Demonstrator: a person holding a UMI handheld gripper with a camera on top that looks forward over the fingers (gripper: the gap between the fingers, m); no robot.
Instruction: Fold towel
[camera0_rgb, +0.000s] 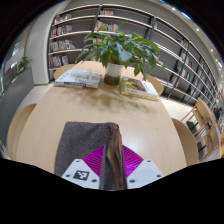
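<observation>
The gripper (107, 165) is seen at six o'clock, its two fingers drawn close together so that only a narrow slot is left between the magenta pads (95, 158). A fold of the grey towel (87, 142) is pinched in that slot, dark cloth being visible between the pads and against both of them. From the fingers the towel is spread outward toward twelve o'clock and eleven o'clock as a flat grey sheet, its far edge lying straight across the table (40, 120) just beyond the fingertips. Bare wood is left open at nine o'clock and at three o'clock of the towel, and a broad clear stretch is found ahead of it (the rounded table edge is seen curving away at nine o'clock). Farther out, toward twelve o'clock, a pot (113, 72) is set near the far side of the table, and a leafy green plant (118, 47) is held in it. Books (78, 78) are laid at eleven o'clock of the pot, and another book (136, 88) at one o'clock. Beyond the table, bookshelves (75, 30) are lined with volumes.
</observation>
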